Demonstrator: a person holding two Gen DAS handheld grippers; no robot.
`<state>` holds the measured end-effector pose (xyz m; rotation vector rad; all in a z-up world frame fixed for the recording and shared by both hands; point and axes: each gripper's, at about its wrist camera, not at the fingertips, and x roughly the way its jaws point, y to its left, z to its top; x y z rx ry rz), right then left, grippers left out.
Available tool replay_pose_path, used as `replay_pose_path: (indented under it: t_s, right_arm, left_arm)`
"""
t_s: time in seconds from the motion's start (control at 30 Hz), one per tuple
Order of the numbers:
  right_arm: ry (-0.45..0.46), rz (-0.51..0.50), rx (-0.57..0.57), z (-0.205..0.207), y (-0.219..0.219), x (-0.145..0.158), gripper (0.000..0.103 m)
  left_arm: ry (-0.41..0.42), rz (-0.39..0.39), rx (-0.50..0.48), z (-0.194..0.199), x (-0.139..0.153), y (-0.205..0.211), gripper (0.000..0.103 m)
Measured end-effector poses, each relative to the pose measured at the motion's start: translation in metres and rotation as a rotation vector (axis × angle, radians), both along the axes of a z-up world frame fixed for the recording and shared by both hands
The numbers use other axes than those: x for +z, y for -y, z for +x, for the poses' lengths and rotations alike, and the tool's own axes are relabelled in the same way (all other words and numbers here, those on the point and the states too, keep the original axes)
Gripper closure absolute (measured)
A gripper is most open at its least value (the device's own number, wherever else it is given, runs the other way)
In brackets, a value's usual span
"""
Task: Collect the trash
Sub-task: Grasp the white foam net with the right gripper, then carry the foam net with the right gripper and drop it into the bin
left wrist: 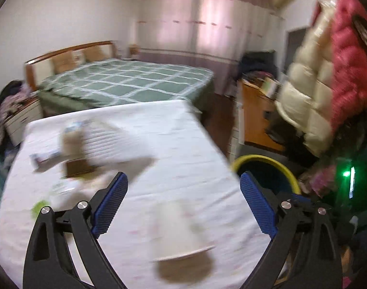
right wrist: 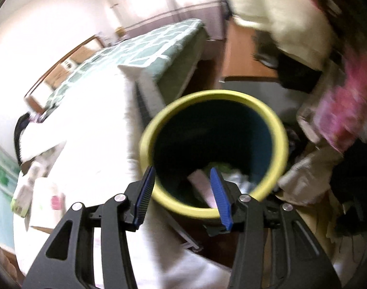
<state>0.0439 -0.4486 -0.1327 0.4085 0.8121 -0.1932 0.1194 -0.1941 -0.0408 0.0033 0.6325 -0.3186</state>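
The left gripper [left wrist: 183, 192] gapes wide, empty, above a paper cup [left wrist: 181, 233] on the white worktop [left wrist: 159, 132] — the right gripper [right wrist: 181, 192], half open, holds nothing over the yellow-rimmed bin [right wrist: 214, 154] of trash beside that worktop.
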Motion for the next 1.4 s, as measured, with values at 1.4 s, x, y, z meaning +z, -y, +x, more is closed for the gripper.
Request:
replay_pose_path:
  t_s: [1.4]
  right_arm:
    - [0.060,-0.321,0.376,0.169,-0.293,0.037,0.083]
  left_arm:
    - [-0.063,-0.033,0.440,-0.013,-0.045,-0.222,0.010]
